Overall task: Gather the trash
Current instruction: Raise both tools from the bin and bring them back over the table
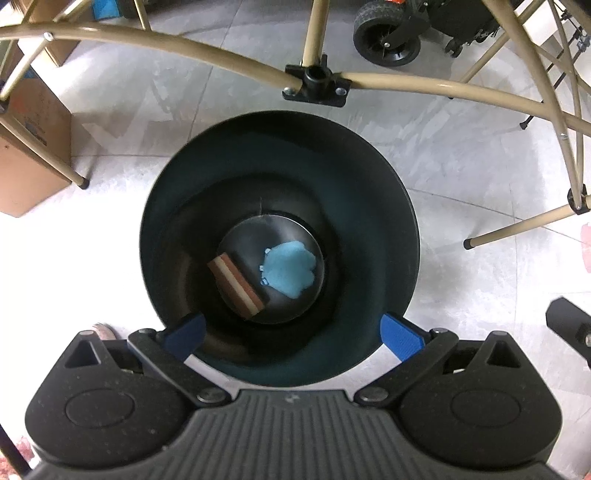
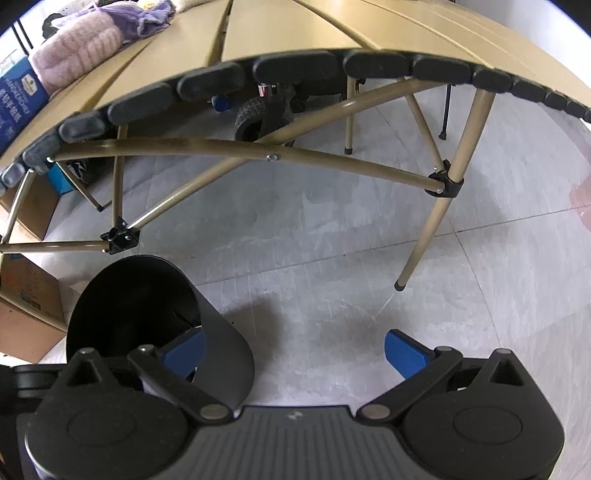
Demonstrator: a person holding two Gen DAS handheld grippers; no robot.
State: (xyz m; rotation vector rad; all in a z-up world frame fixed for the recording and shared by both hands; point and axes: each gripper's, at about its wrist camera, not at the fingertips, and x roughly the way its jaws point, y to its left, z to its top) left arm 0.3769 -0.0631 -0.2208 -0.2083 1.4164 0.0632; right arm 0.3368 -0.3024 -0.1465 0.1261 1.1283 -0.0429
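Hovering over the bin (image 1: 279, 236), the left gripper (image 1: 291, 338) hangs wide open and empty.
Inside lie a blue wad (image 1: 290, 268) and striped block (image 1: 236, 284), seen only from the left wrist; the right gripper (image 2: 293, 354), also spread and empty, faces the tabletop (image 2: 295, 29). Likely next: fetching more trash.

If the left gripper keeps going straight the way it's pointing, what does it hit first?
The left gripper, open and empty, points down into the black bin. It would likely pass the rim and first meet the striped block or blue item on the bottom; depth is hard to judge.
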